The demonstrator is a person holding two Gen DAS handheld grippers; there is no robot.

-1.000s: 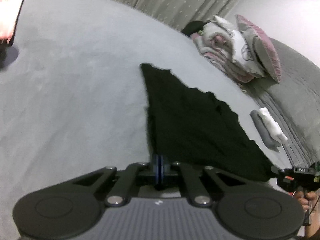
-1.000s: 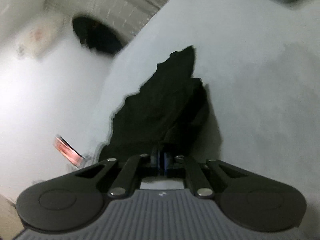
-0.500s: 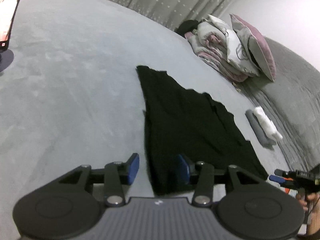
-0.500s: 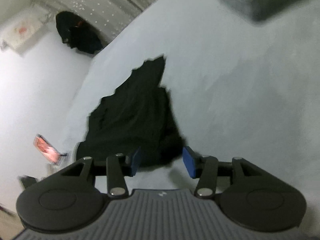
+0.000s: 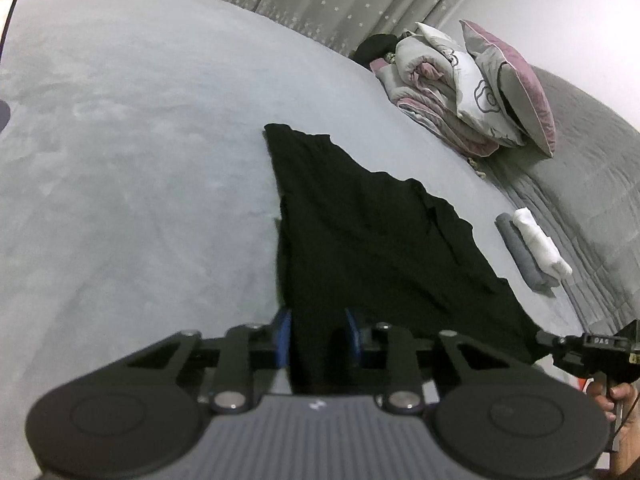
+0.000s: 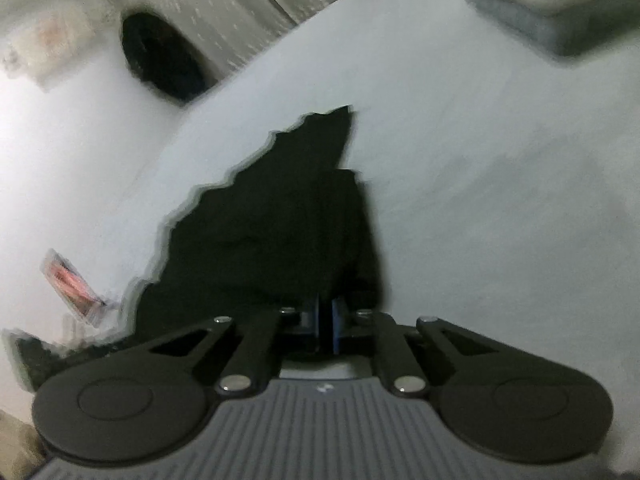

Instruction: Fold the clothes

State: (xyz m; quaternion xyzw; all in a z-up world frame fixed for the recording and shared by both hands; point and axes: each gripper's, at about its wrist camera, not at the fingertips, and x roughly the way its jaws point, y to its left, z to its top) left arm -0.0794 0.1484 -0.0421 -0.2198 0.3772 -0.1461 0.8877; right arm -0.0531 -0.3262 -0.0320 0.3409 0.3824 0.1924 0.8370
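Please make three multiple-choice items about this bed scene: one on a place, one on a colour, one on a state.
1. Where do the rolled towels lie?
A. on the black garment
B. on the bed beside the garment
C. on the pillows

2. What colour is the garment being folded?
A. black
B. pink
C. white

3. How stands the right gripper?
A. wide open over bare bed
B. out of view
C. shut at the garment's near edge

Key: 1 B, they rest apart from the cloth; 2 A, it shows dark on the grey bed; 3 C, its blue pads meet on black cloth.
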